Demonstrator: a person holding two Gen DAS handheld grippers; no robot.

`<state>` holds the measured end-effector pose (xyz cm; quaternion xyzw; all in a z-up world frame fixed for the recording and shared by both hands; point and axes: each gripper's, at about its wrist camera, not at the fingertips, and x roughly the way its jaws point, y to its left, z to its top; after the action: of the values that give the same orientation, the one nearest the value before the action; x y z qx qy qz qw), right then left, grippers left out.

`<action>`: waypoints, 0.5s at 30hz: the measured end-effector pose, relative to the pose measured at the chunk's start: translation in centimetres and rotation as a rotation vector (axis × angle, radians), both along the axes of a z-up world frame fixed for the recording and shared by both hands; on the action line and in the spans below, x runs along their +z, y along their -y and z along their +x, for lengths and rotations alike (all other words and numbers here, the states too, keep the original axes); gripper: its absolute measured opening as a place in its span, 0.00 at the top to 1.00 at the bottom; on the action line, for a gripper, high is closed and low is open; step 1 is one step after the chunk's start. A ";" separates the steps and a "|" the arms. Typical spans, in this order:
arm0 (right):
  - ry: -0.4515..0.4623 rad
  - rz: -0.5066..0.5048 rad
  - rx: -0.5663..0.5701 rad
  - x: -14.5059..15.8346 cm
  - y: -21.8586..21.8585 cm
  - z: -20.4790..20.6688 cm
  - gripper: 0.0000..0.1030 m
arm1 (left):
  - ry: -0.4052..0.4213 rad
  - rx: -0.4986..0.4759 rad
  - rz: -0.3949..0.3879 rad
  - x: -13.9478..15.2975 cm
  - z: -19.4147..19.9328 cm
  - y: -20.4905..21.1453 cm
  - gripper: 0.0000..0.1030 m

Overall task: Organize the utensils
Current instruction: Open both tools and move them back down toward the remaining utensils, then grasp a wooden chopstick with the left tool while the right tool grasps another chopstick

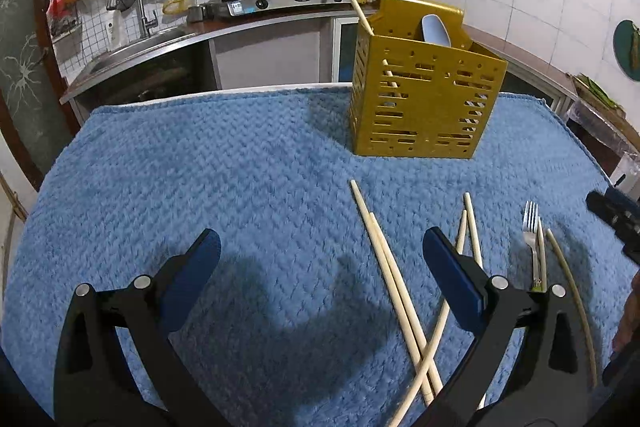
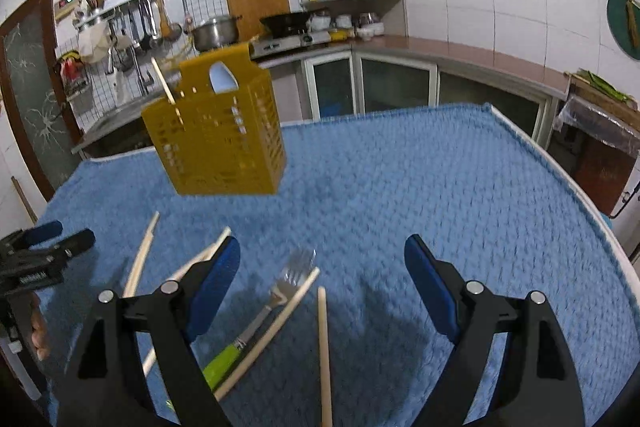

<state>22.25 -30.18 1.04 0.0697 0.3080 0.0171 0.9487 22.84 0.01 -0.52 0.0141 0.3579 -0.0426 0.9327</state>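
A yellow slotted utensil caddy [image 1: 424, 99] [image 2: 220, 143] stands on a blue towel [image 1: 200, 167] [image 2: 420, 187]. It holds one chopstick [image 1: 354, 1] and a pale blue spoon [image 1: 436, 29]. Several wooden chopsticks [image 1: 384, 259] [image 2: 276, 323] lie loose on the towel, and with them a fork [image 1: 532, 239] [image 2: 288, 279] with a green handle. My left gripper [image 1: 320, 255] hangs open above the towel; one pair of chopsticks lies just inside its right finger. My right gripper [image 2: 324, 259] is open too, low over the fork and two chopsticks, holding nothing.
Each gripper shows at the edge of the other's view [image 1: 616, 219] [image 2: 48, 243]. Behind the table runs a kitchen counter with a sink [image 1: 132, 51], a gas stove [image 1: 280, 1], a pot and a wok. The towel's right edge [image 2: 560, 179] follows the table rim.
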 end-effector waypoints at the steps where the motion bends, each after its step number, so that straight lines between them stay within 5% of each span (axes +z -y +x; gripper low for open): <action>1: -0.017 -0.001 -0.005 -0.5 0.0 0.1 0.20 | 0.001 0.005 -0.001 0.0 0.0 0.0 0.05; 15: -0.183 0.061 -0.071 -4.1 0.5 0.9 0.20 | -0.048 0.003 -0.047 -1.6 0.7 0.3 0.06</action>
<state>23.12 -30.69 -3.10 0.1108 0.3902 -0.0137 0.9139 23.53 -0.25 -2.13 -0.0091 0.3789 -0.0499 0.9240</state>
